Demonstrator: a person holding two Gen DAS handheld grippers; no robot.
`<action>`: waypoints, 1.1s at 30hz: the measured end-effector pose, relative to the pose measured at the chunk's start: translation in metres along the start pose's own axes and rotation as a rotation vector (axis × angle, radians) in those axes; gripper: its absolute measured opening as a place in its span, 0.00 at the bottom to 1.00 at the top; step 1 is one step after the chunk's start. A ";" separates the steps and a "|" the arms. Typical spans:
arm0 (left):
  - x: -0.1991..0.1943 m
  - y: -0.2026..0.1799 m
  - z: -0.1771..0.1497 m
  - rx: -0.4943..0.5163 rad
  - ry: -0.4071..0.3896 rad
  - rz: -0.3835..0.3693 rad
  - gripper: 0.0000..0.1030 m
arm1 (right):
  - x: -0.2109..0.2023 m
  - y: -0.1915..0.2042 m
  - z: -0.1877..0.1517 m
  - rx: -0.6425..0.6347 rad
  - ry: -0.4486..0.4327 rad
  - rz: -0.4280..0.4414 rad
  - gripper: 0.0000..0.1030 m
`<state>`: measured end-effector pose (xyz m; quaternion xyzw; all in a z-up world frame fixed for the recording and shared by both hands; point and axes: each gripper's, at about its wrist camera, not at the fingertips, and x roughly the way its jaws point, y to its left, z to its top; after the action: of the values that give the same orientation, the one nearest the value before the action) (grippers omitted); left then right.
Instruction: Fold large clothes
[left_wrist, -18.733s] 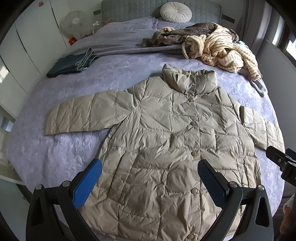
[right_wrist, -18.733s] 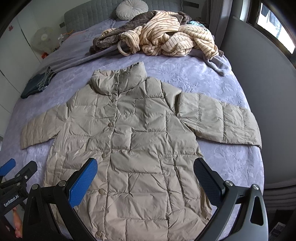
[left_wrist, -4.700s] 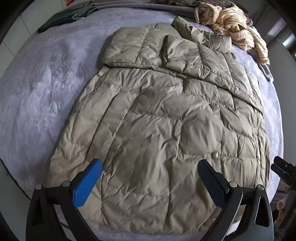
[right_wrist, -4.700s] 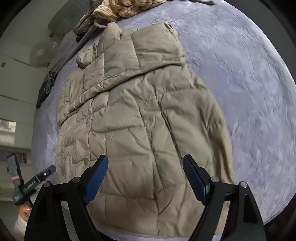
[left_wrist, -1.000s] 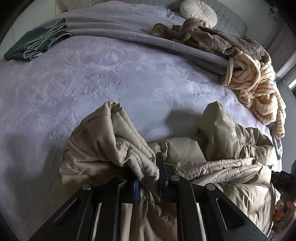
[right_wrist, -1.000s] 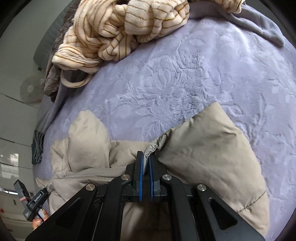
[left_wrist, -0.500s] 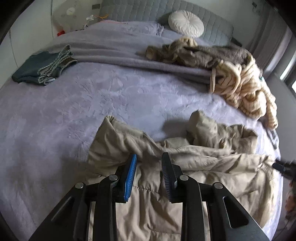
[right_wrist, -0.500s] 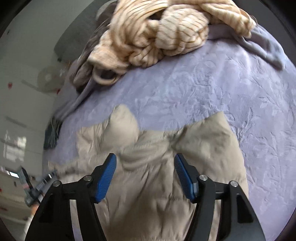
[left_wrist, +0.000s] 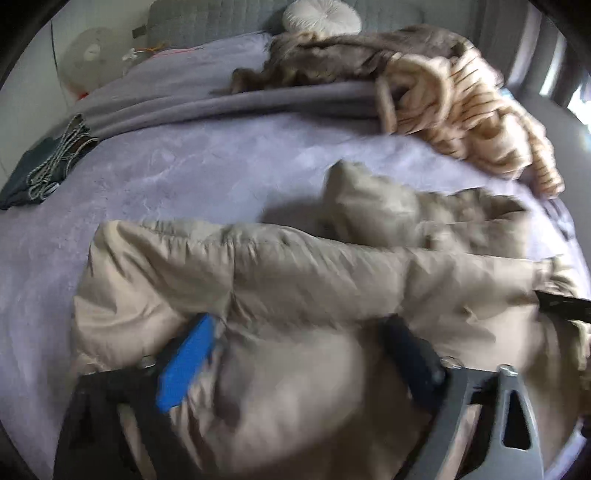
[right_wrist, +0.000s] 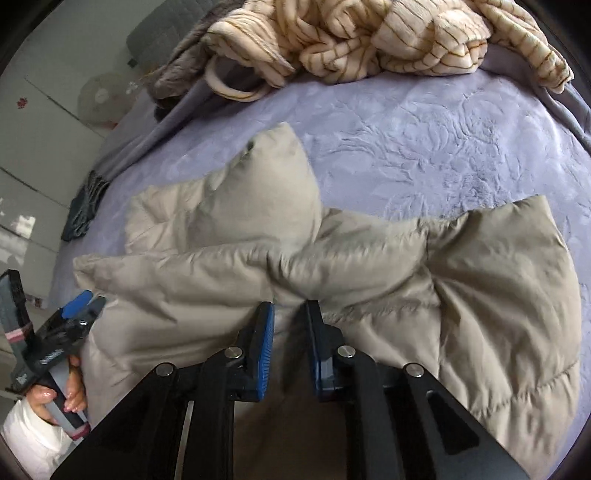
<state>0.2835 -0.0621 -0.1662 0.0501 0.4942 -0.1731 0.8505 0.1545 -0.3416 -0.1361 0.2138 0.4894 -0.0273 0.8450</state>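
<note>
A beige puffer coat (left_wrist: 303, 280) lies folded in half on the lilac bedspread (left_wrist: 184, 173), its hem edge laid over the top part, collar (left_wrist: 354, 195) poking up behind. It also shows in the right wrist view (right_wrist: 369, 266). My left gripper (left_wrist: 295, 350) is open wide above the folded coat, holding nothing; the view is blurred. My right gripper (right_wrist: 289, 332) hovers just over the fold with its jaws a narrow gap apart and nothing between them. The left gripper also shows at the left of the right wrist view (right_wrist: 74, 310), in a hand.
A cream striped fleece (left_wrist: 472, 114) and a brown garment (left_wrist: 351, 55) are heaped at the back right. A folded dark garment (left_wrist: 40, 166) lies at the left edge. A round cushion (left_wrist: 321, 18) and grey headboard sit behind. A fan (right_wrist: 98, 98) stands by the wall.
Both grippers let go of the coat's hem after laying it over the top part. The left has opened wide and swung right. The right has narrowed to a small gap.
</note>
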 end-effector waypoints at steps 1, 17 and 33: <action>0.009 0.004 0.003 -0.021 0.002 -0.006 0.88 | 0.003 -0.001 0.002 0.000 -0.003 -0.003 0.14; 0.020 0.102 0.017 -0.163 0.029 0.118 0.89 | -0.022 -0.086 0.026 0.123 -0.050 -0.181 0.00; -0.004 0.124 -0.004 -0.275 0.081 0.142 1.00 | -0.025 -0.113 0.022 0.258 -0.066 -0.184 0.20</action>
<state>0.3211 0.0555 -0.1748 -0.0249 0.5421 -0.0411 0.8389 0.1305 -0.4562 -0.1437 0.2739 0.4714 -0.1742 0.8200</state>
